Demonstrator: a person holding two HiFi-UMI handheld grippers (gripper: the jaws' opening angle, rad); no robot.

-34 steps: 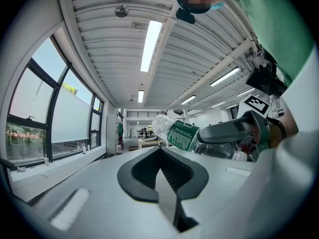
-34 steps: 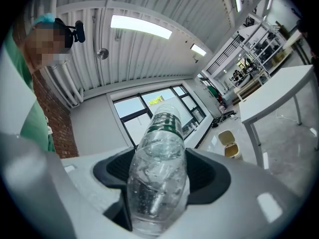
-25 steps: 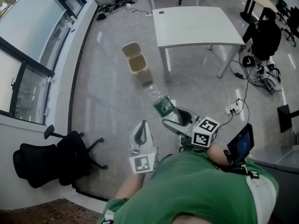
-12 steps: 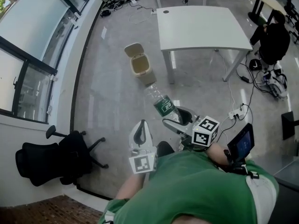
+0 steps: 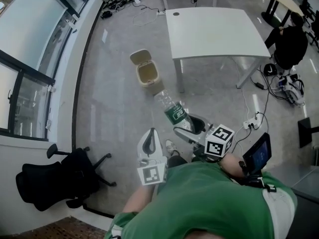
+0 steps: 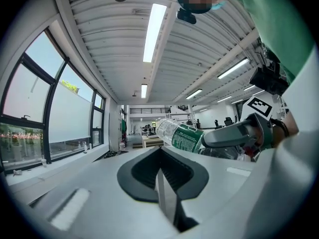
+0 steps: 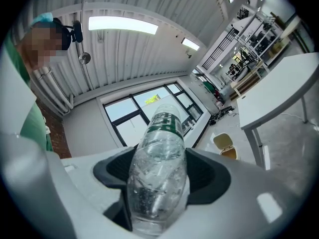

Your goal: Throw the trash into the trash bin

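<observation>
**Bottle Held Short of the Open Bin**

The right gripper (image 5: pixel 191 128) pinched one end of a clear, crumpled plastic bottle (image 5: pixel 172 110) with a green label, its two jaws pressed against the bottle's sides. The bottle's free end pointed out toward 11 o'clock. In the right gripper view the bottle (image 7: pixel 159 171) filled the gap between the jaws from edge to edge.

The left gripper (image 5: pixel 150 142) was held at 9 o'clock of the right one. Its jaws were pressed together with nothing between them, and it did not touch the bottle.

At 11 o'clock of the bottle, the beige trash bin (image 5: pixel 147 75) stood on the grey floor with its lid tipped back and its mouth open. From the head view the bottle's free end lay just short of it. A white table (image 5: pixel 214 31) stood at 1 o'clock, just beside the bin. Farther out at 2 o'clock a person in dark clothes (image 5: pixel 288 43) sat beyond the table's far corner. A black office chair (image 5: pixel 52 176) stood at 8 o'clock by the windows (image 5: pixel 35 54), and a white power strip (image 5: pixel 247 125) lay on the floor at 3 o'clock.
</observation>
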